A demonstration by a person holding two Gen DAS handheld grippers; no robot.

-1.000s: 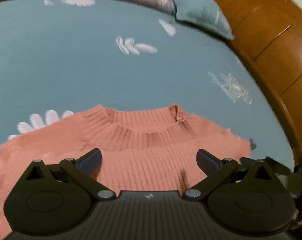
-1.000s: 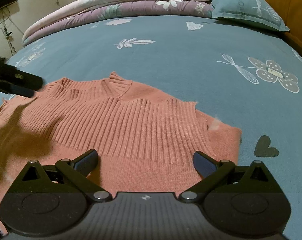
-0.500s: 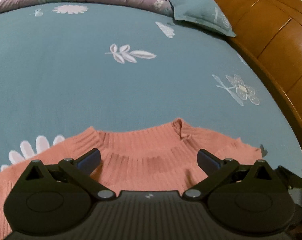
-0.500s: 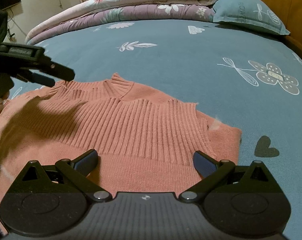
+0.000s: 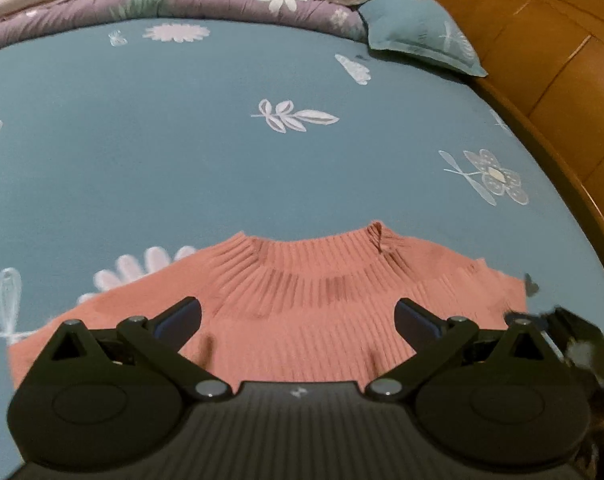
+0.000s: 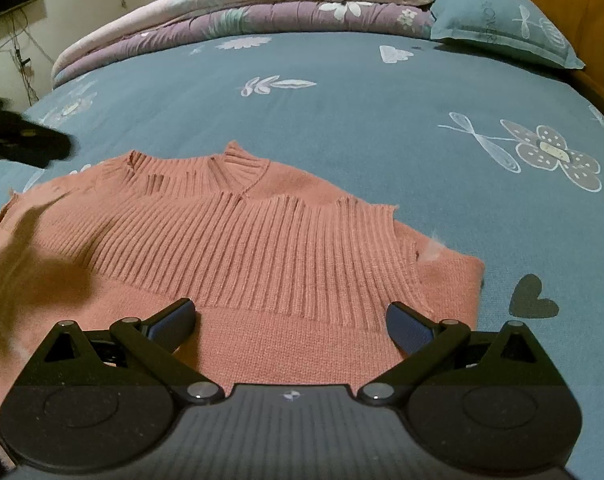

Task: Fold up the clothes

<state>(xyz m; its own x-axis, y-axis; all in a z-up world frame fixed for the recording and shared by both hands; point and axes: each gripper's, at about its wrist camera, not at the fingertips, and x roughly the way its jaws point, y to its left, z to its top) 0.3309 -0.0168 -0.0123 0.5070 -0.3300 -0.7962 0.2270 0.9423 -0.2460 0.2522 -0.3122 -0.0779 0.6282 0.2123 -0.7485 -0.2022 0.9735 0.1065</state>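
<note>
Left hand-held gripper (image 5: 298, 316) risen, sweater (image 5: 302, 304) seemingly below, untouched.

A blue-grey bedsheet (image 6: 341, 120) printed with white leaves and flowers spreads ahead of the grippers. At its far edge lie folded quilts (image 6: 262, 12), a pale pink one atop a purple floral one. A teal pillow (image 6: 501, 28) sits ahead and to the right, against a wooden headboard (image 5: 541, 52). Far left, cables (image 6: 20, 56) hang on a cream wall.
</note>
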